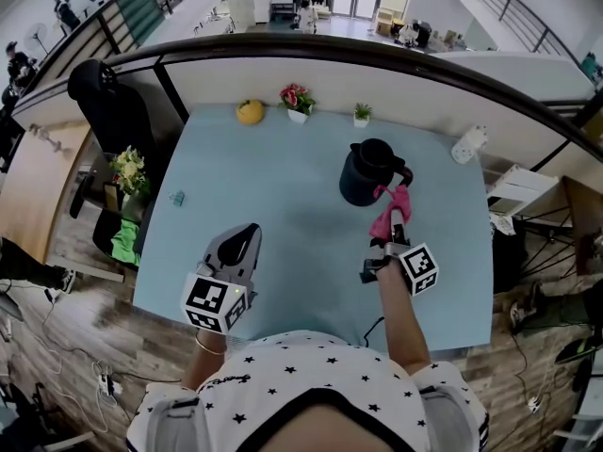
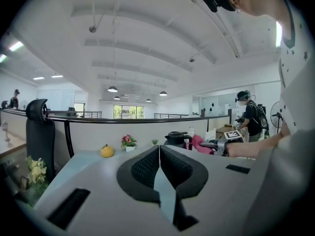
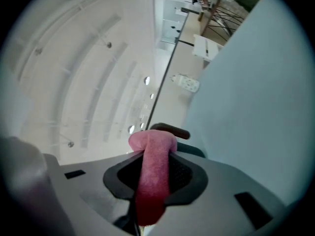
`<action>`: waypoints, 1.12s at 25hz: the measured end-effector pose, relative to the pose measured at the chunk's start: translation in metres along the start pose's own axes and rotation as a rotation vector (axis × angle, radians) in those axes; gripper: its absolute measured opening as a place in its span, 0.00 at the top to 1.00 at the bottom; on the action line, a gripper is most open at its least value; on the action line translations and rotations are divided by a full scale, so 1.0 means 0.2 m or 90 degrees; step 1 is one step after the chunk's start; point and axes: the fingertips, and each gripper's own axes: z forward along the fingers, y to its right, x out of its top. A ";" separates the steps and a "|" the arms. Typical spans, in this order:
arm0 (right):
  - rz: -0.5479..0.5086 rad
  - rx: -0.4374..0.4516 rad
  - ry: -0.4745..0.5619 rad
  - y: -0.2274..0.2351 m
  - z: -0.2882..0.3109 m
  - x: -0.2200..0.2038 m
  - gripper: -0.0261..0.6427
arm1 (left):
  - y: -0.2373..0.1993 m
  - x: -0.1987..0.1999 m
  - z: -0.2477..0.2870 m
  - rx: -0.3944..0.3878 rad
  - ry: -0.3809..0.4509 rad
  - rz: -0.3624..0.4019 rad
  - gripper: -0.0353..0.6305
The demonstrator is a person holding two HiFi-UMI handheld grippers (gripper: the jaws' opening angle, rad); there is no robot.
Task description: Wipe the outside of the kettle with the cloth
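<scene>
My right gripper (image 1: 394,229) pinches the cloth (image 1: 399,199), which is against the kettle (image 1: 363,172) at its handle, far side of the table (image 1: 283,158). Left gripper (image 1: 247,235) jaws pressed together, empty.

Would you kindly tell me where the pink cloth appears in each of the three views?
Head view: right of centre, cloth at the right side of the kettle.
Left gripper view: right of centre, cloth just right of the kettle.
Right gripper view: bottom centre, cloth clamped in the right gripper.
Shared landmark: the black kettle, next to the cloth in every view.
</scene>
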 end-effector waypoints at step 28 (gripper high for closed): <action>-0.573 0.202 -0.167 -0.62 -0.19 -0.38 0.82 | -0.12 -0.03 -0.05 0.025 0.003 -0.016 0.90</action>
